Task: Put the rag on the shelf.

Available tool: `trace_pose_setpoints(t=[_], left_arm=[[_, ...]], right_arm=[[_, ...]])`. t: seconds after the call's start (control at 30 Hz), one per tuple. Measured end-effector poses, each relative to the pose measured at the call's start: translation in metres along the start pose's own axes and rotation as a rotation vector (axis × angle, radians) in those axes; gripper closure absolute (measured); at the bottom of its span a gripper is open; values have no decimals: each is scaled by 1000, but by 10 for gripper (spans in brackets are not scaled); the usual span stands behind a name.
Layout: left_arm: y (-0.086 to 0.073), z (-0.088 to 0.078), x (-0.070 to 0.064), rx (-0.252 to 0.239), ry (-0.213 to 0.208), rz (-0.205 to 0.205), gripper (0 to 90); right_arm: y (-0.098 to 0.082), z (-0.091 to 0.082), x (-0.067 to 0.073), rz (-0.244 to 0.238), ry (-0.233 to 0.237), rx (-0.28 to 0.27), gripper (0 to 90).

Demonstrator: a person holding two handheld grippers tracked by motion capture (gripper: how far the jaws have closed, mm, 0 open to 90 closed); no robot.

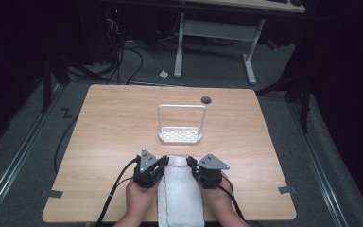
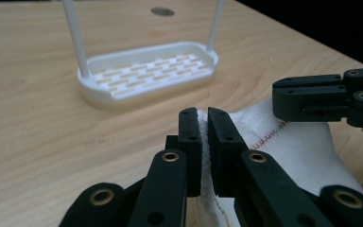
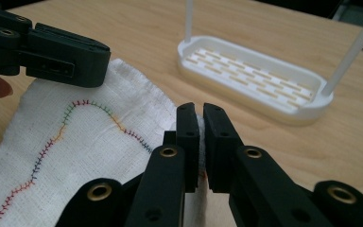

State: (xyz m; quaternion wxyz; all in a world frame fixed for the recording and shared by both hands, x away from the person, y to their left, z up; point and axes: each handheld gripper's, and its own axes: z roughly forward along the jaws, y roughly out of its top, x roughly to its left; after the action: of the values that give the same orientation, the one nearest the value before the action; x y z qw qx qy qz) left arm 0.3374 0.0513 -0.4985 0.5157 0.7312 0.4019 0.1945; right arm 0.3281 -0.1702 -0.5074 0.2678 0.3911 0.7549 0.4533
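While both grippers pinch the white cloth (image 1: 179, 191) at the table's (image 1: 104, 142) near edge | left gripper (image 2: 203, 113) clamps its left corner | right gripper (image 3: 201, 109) clamps its right corner | white rack (image 1: 180, 135) stands beyond

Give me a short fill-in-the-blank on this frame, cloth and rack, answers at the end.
1. Both grippers are shut on the far corners of the white ____.
2. The left gripper and right gripper grip a cloth stitched with ____ thread.
3. Beyond the cloth stands a white rack with a tall ____ handle.
4. The table top is made of ____.

Answers: cloth; multicoloured; loop; wood
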Motion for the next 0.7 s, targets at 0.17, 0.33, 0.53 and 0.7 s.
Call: trace_pose_setpoints(t=[0.17,0.33,0.53,0.7], left_arm=[[15,-6,0,-50,-4,-5,846],[33,-19,-5,-99,3,9,846],[47,-28,-4,-140,14,10,846],[65,-34,-4,-178,15,20,846]], right_arm=[[13,-6,-1,-33,-18,-46,857],[33,-16,-3,-35,-39,-128,857],[49,-26,-3,-51,-47,-180,857],[69,-37,-3,-64,-49,-231,857]])
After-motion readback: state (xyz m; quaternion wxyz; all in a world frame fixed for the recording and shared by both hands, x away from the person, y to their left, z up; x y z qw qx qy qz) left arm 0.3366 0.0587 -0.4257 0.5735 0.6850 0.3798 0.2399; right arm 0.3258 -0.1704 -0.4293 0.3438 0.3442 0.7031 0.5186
